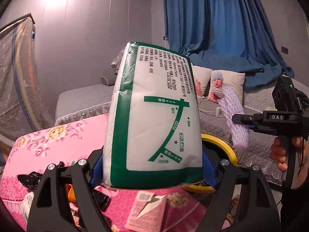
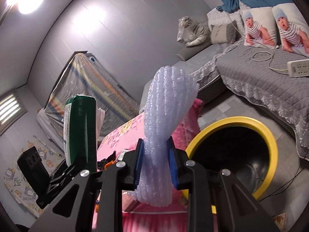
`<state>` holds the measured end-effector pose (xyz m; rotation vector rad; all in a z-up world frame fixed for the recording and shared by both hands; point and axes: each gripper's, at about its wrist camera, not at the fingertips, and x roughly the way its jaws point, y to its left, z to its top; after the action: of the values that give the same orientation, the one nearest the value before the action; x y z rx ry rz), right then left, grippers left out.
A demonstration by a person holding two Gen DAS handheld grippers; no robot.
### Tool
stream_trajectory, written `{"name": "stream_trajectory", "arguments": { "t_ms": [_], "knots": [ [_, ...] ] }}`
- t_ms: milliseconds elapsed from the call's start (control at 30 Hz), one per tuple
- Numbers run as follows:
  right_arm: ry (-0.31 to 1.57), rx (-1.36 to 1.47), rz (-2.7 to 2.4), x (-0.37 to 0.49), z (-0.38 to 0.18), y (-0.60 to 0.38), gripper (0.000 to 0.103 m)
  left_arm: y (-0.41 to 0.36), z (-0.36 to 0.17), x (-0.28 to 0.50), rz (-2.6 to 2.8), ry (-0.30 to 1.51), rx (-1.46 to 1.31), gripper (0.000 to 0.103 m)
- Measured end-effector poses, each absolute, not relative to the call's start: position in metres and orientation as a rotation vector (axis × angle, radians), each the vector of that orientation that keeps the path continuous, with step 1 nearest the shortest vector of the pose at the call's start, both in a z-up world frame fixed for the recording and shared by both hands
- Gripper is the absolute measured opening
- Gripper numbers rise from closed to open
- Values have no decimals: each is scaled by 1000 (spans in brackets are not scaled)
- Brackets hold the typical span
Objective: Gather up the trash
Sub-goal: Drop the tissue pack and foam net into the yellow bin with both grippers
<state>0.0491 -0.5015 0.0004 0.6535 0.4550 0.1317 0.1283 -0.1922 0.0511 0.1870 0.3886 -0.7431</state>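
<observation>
My left gripper (image 1: 152, 166) is shut on a green-and-white tissue pack (image 1: 154, 116) and holds it upright above the pink floral cloth (image 1: 63, 141). The pack also shows in the right wrist view (image 2: 81, 131). My right gripper (image 2: 155, 166) is shut on a white foam net sleeve (image 2: 166, 116), which stands up between the blue pads. In the left wrist view that gripper (image 1: 245, 120) holds the sleeve (image 1: 234, 119) above the bin. A yellow-rimmed bin (image 2: 231, 150) with a dark inside stands just right of the cloth; its rim (image 1: 222, 145) shows behind the pack.
On the pink cloth lie a pink carton (image 1: 146, 210), black plastic scraps (image 1: 29, 177) and an orange bit (image 1: 70, 192). A grey bed (image 2: 260, 81) with a power strip (image 2: 298, 67) and baby-print pillows (image 2: 258, 27) stands beyond the bin. Blue curtains (image 1: 222, 29) hang behind.
</observation>
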Motion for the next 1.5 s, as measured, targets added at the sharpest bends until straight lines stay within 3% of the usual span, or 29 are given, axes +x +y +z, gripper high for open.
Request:
{"name": "stream_trajectory", "arguments": {
  "t_ms": [800,933,1067,1100,1167,1200,1233,1500],
  "knots": [
    [563,705,-54,73,-75,-564,23,-306,10,148,-806,443,246,77],
    [589,705,-91,78,-88,-572,23,-323,-2,159,-799,460,263,64],
    [611,733,-102,82,-98,-578,23,-324,-16,182,-805,580,206,68],
    [610,733,-105,81,-99,-578,25,-320,-18,187,-797,599,191,71],
    [615,732,-104,82,-100,-579,49,-314,-18,193,-772,603,169,85],
    [605,744,-98,80,-102,-580,63,-309,-16,195,-774,607,143,85],
    [599,751,-112,79,-102,-581,67,-305,-14,196,-772,610,128,85],
    [561,715,-159,67,-80,-576,68,-262,13,186,-757,551,51,93]
  ]
}}
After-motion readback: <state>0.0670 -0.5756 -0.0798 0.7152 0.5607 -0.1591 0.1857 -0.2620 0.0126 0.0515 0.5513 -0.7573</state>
